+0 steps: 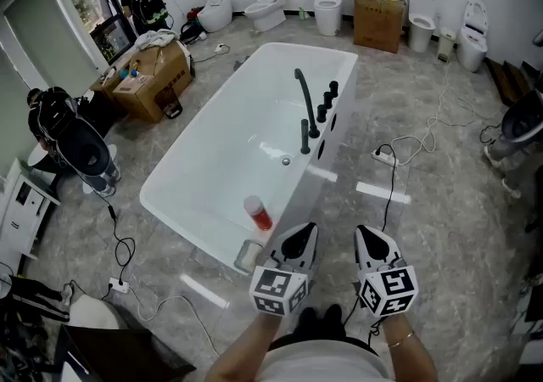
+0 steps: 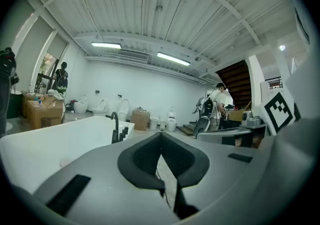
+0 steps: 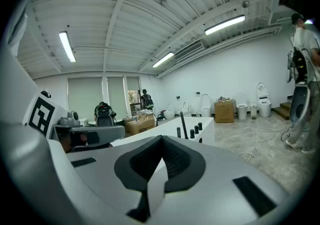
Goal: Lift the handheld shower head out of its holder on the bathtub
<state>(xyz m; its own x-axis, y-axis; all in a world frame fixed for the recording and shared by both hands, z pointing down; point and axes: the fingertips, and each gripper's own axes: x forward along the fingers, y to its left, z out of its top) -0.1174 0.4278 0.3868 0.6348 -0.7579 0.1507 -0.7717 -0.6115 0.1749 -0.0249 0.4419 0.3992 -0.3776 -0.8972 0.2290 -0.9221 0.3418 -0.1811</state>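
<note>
The person is holding both tools out just short of the near end of the white bathtub point(image 1: 246, 134), over the grey marbled floor. The left gripper point(image 1: 299, 240) is pointing at the tub's near corner with its dark pads pressed together on nothing, and its own view is showing the tips meeting point(image 2: 161, 136). The right gripper point(image 1: 373, 240) is hovering just beside it, likewise clenched and empty point(image 3: 161, 141). Each is carrying its cube of black-and-white square markers, patterns only, no letters. The handheld shower head point(image 1: 305, 136) is standing upright in its holder on the tub's right rim, well apart from both tools. It is sitting just nearer than the tall curved black spout point(image 1: 304, 96) and the row of black knobs point(image 1: 327, 100). A red bottle point(image 1: 259, 212) is lying inside the tub near its close end. A white cable point(image 1: 428, 130) is trailing across the floor to a power strip point(image 1: 386, 156) beside the tub. A brown cardboard box point(image 1: 153, 75) is sitting off the tub's far left, bearing dark print too small for me to read, and another box point(image 1: 378, 22) is standing among the white toilets point(image 1: 327, 0) along the far wall. One person is standing by the window point(image 1: 140, 2), and another is bending at the left point(image 1: 64, 130).
</note>
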